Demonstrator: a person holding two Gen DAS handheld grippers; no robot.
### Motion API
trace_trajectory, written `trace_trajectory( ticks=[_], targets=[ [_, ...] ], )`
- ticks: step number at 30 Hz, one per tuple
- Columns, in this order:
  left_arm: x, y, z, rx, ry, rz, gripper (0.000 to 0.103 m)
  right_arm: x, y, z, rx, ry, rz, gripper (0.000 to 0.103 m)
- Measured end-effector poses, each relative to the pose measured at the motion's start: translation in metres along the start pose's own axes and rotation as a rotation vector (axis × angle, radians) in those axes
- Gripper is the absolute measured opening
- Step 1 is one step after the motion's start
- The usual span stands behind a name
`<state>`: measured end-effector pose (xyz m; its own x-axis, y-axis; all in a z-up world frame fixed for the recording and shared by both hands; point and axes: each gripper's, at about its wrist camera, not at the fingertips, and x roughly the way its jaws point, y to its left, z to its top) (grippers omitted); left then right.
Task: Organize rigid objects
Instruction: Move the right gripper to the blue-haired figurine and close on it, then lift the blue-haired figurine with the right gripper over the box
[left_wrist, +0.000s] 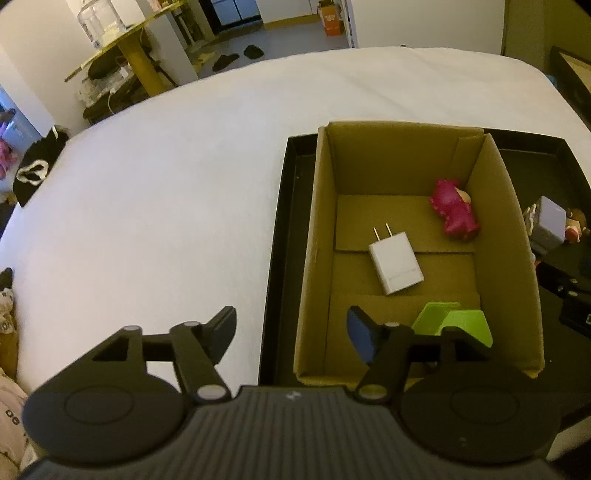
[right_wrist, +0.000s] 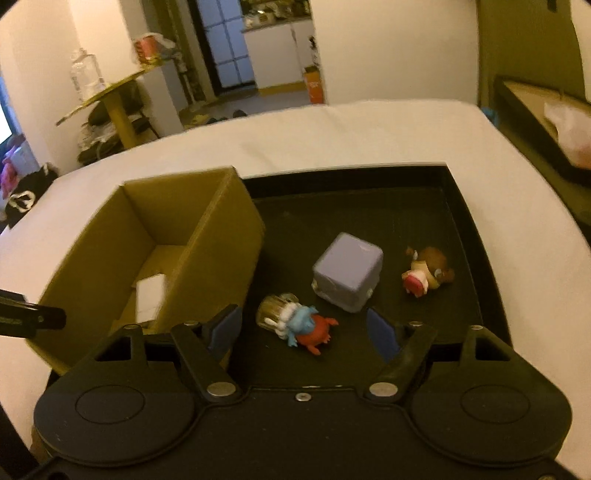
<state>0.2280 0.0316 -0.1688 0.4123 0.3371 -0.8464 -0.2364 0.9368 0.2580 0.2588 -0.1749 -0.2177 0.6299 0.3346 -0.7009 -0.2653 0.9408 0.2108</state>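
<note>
An open cardboard box (left_wrist: 513, 236) stands in a black tray (left_wrist: 280, 229) on a white bed. In the box lie a white plug charger (left_wrist: 396, 266), a pink figure (left_wrist: 455, 211) and a green plastic piece (left_wrist: 454, 325). My left gripper (left_wrist: 291, 334) is open and empty over the box's near left corner. In the right wrist view the tray (right_wrist: 461, 221) holds a lilac cube (right_wrist: 347, 272), a blue and red figure (right_wrist: 299, 325) and a brown figure (right_wrist: 428, 275). My right gripper (right_wrist: 304, 332) is open, with the blue and red figure between its fingers.
The box (right_wrist: 218, 236) fills the tray's left part in the right wrist view. The white bed (left_wrist: 166, 184) spreads to the left and behind. A yellow side table (left_wrist: 125, 48) with clutter stands beyond the bed. A dark shelf (right_wrist: 532, 122) stands on the right.
</note>
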Motion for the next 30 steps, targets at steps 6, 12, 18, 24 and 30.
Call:
trace_trajectory(
  ticks=[6, 12, 18, 24, 30],
  targets=[
    [-0.002, -0.005, 0.005, 0.008, -0.033, 0.027, 0.069, 0.011, -0.01, 0.002, 0.084, -0.005, 0.062, 0.07],
    [0.001, -0.005, 0.006, 0.003, -0.034, 0.047, 0.07, 0.028, -0.026, -0.003, 0.199, 0.032, 0.082, 0.054],
    [-0.001, -0.007, 0.003, 0.017, -0.052, 0.069, 0.07, 0.04, -0.036, -0.008, 0.286, 0.059, 0.121, 0.033],
    [0.001, -0.006, -0.002, 0.015, -0.038, 0.076, 0.07, 0.037, -0.05, -0.013, 0.376, 0.079, 0.165, 0.032],
    [0.001, -0.008, -0.003, 0.028, -0.046, 0.074, 0.07, 0.025, -0.046, -0.013, 0.355, 0.058, 0.132, 0.032]
  ],
)
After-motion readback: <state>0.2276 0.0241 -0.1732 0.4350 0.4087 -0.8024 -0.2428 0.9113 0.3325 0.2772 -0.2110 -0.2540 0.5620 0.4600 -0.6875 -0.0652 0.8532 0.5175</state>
